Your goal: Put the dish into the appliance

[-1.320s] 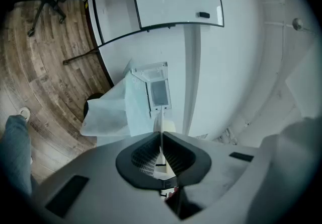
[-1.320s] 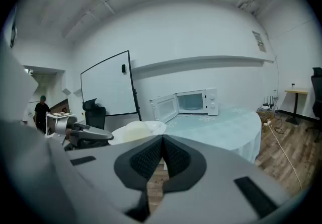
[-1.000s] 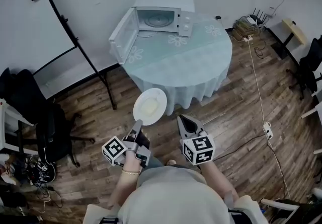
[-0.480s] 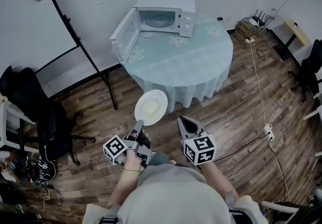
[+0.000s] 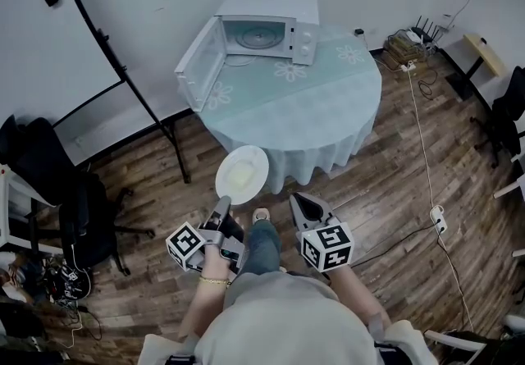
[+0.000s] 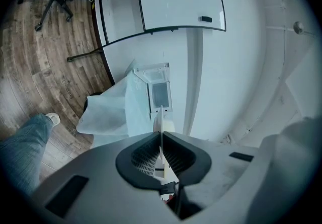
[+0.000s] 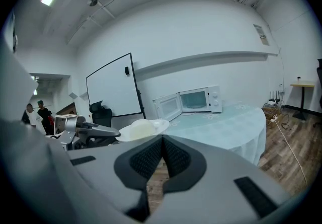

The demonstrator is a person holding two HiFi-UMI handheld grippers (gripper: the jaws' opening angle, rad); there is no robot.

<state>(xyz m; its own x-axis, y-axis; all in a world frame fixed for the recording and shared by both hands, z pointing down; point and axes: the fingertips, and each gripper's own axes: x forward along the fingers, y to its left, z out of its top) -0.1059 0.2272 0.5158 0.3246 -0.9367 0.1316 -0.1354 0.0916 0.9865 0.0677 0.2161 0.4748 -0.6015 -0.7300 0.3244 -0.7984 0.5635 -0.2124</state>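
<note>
the left gripper [image 5: 225, 203] was clenched on the near rim of the white dish [image 5: 243, 172], holding it level over the wood floor [image 5: 394, 191] in front of the round desk [image 5: 316, 101]. beside it, the right gripper [image 5: 304, 201] was empty, its 2 jaws pressed together. farther off, on the desk, the microwave [image 5: 267, 27] stood with its door [image 5: 199, 61] swung open.

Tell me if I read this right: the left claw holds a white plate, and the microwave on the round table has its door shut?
Not quite. The door of the microwave stands open, as the head view shows. The rest holds: the left claw grips the white plate, and the microwave sits on the round table.
</note>
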